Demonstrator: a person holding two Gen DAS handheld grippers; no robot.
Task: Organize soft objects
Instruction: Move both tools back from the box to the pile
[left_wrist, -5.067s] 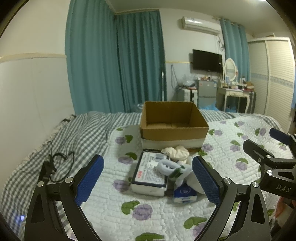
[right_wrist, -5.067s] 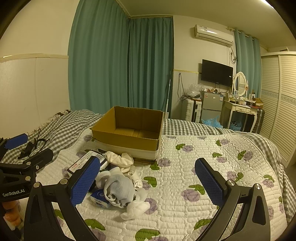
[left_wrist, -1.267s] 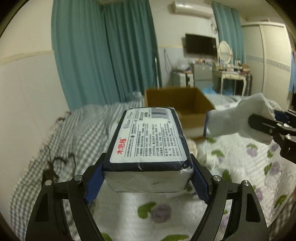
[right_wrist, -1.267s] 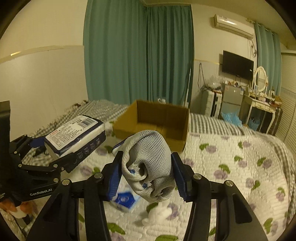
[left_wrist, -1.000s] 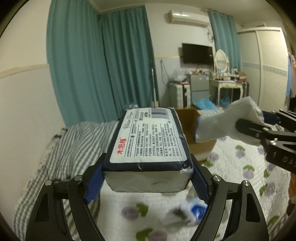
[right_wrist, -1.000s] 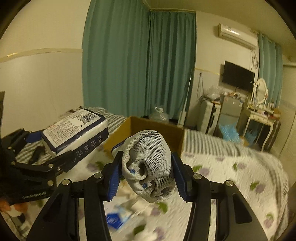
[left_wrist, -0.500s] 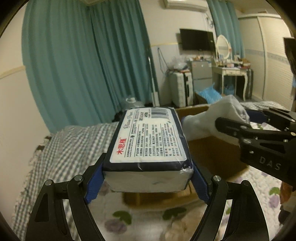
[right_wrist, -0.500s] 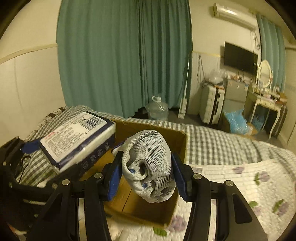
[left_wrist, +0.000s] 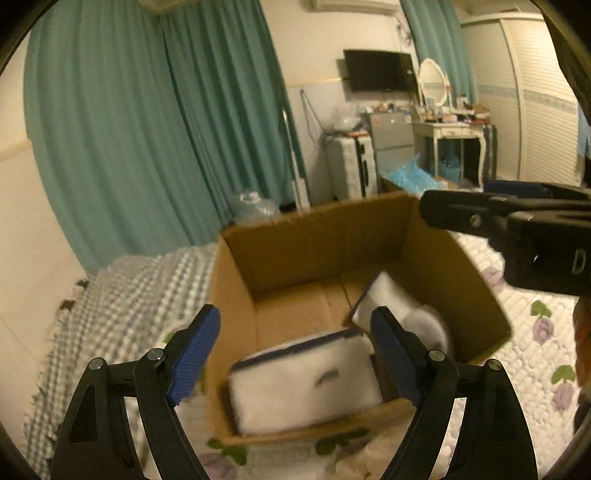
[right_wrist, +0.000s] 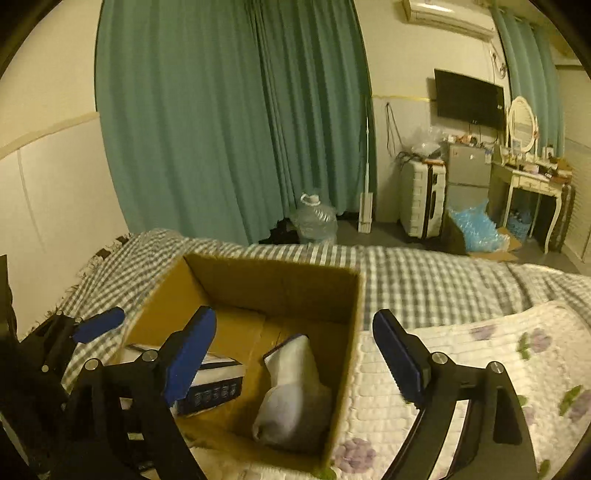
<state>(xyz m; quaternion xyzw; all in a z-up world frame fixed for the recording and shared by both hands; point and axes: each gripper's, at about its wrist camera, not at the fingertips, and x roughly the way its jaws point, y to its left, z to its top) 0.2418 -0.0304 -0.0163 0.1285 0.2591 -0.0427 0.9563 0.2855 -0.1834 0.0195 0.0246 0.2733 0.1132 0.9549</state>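
An open cardboard box (left_wrist: 306, 243) (right_wrist: 277, 284) stands on the bed. Inside it lie a white tissue pack with a dark blue edge (left_wrist: 303, 380) (right_wrist: 207, 384) and a rolled grey-white sock (left_wrist: 402, 314) (right_wrist: 291, 391). My left gripper (left_wrist: 295, 354) is open and empty just above the box's near edge, over the tissue pack; it also shows at the left of the right wrist view (right_wrist: 85, 328). My right gripper (right_wrist: 295, 358) is open and empty above the sock; it shows at the right of the left wrist view (left_wrist: 498, 218).
The bed has a grey checked blanket (right_wrist: 424, 277) and a white quilt with purple flowers (right_wrist: 498, 362). Behind are teal curtains (right_wrist: 229, 122), a water jug (right_wrist: 314, 221), a suitcase (right_wrist: 421, 199) and a dressing table (right_wrist: 532, 184).
Both grippers moved over the box and opened. The tissue pack dropped from the left gripper and the sock from the right gripper into the box.
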